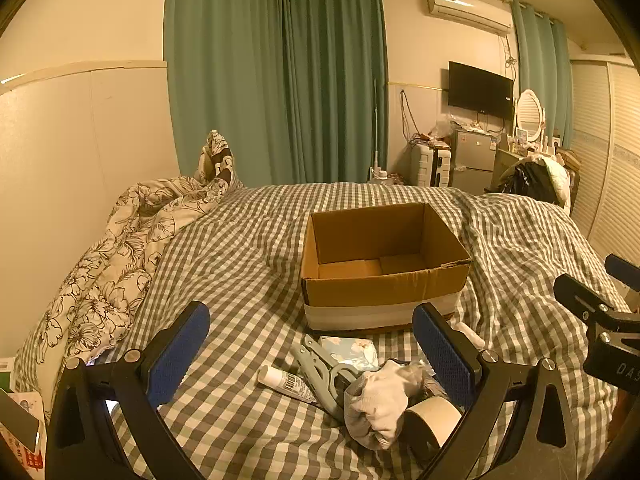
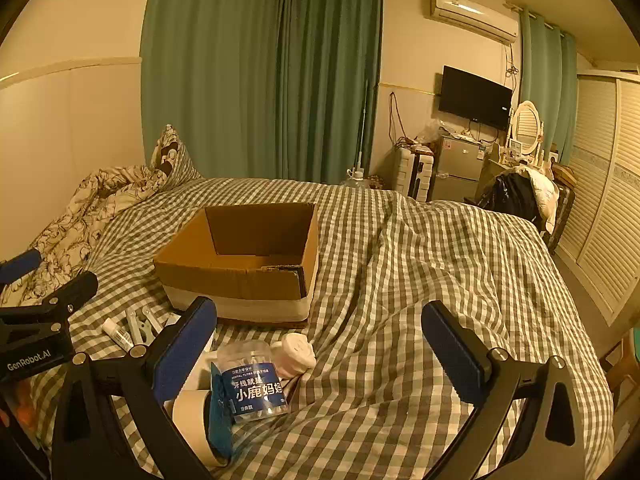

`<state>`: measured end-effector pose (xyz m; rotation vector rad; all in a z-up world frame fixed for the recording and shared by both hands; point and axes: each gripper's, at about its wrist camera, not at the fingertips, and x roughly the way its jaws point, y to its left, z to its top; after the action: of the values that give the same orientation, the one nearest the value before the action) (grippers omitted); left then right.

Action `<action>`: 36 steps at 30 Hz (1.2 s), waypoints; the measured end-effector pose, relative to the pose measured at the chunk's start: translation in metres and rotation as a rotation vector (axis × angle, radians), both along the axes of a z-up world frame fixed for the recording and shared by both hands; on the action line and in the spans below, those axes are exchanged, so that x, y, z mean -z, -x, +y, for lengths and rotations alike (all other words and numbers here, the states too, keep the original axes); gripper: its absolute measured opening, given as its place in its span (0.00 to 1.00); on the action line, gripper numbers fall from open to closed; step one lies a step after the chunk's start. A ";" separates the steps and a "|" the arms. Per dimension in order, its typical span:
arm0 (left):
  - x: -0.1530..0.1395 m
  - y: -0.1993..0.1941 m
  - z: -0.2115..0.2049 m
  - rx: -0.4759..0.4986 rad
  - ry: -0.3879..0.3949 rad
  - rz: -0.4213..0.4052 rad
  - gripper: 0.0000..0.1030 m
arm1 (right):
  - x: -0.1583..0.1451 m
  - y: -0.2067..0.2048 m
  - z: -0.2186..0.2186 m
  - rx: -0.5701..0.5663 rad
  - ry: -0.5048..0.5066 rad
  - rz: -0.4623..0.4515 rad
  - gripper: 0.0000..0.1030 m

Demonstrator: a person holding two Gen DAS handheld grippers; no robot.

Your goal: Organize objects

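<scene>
Both claws hang over the bed (image 1: pixel 248 248) with jaws spread wide and nothing between them: the left claw (image 1: pixel 312 352) looks down on the clutter, the right claw (image 2: pixel 320 350) sits a little to its right. The box (image 1: pixel 384 264) stands open and looks empty, in the middle of the checked cover, and the things to sort lie in a loose heap just in front of its near wall. From the left: a small tube (image 1: pixel 286 382), a pale clip (image 1: pixel 324 372), a flat printed packet (image 1: pixel 352 350), a crumpled sock (image 1: pixel 380 400) and a tape roll (image 1: pixel 434 420); the right view adds a floss jar (image 2: pixel 254 380) and a white lump (image 2: pixel 294 354) that I cannot identify. Nothing seems packed yet, so the step in hand is likely the first pick. The sock lies closest between the left fingers and overlaps the clip and roll, so taking it first should free the rest. Come down with the pads either side of its bulk, close gently, then lift clear before swinging over the rim. The soft cover will give, so press lightly. The jar looks best left to the right claw, gripped across its body.
</scene>
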<state>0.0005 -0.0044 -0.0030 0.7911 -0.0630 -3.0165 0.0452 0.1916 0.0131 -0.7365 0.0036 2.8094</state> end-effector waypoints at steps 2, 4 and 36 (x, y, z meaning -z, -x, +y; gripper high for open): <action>0.000 0.000 0.000 0.003 -0.002 -0.001 1.00 | 0.001 -0.001 0.001 0.005 -0.001 0.003 1.00; -0.001 -0.001 0.001 0.006 -0.005 0.000 1.00 | 0.000 -0.001 0.001 0.005 -0.001 0.002 1.00; -0.002 -0.003 0.004 0.021 -0.007 -0.004 1.00 | 0.002 0.003 -0.006 -0.008 -0.014 -0.012 1.00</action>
<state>0.0034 0.0000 -0.0013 0.8027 -0.0609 -3.0361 0.0419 0.1853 0.0112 -0.7515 -0.0217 2.8100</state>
